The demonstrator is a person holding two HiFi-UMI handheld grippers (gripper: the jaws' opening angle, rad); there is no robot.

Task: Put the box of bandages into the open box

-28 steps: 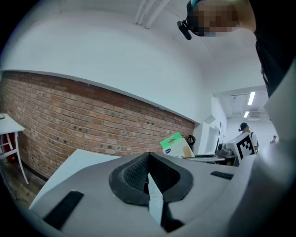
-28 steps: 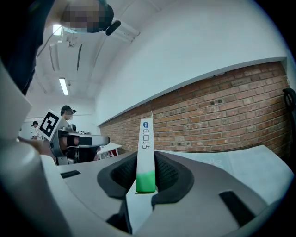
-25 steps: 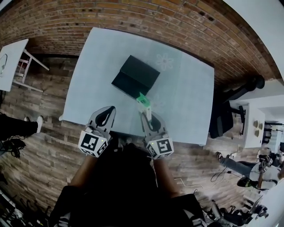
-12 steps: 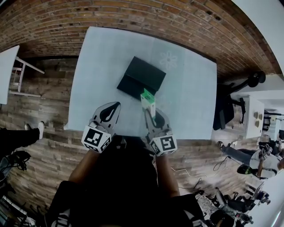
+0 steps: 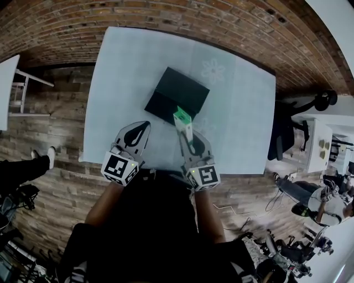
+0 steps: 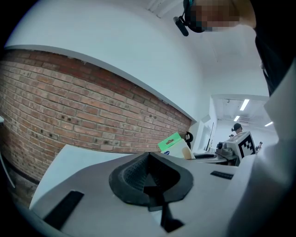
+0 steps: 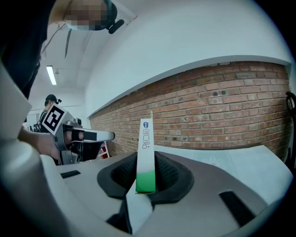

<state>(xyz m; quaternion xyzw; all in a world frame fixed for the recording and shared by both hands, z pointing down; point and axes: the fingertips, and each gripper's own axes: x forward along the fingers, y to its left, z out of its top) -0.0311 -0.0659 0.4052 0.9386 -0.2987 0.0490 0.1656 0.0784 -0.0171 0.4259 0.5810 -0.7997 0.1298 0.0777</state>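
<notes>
Right gripper view: the right claw point(image 7: 147, 181) is partly closed, its ribbed black pads pinching the box of bandages point(image 7: 145, 139), a slim green-and-white carton held edge-on and pointing forward. In the head view the carton's point(image 5: 182, 120) green far end reaches the near edge of the open box point(image 5: 178, 97), which is matt black, flat and rectangular and lies askew mid-bench. The left claw point(image 5: 136, 136) is closed on nothing, over the front edge. The pale, smooth bench point(image 5: 124, 61) lies bare on both sides, up to the brick wall point(image 5: 166, 12).
</notes>
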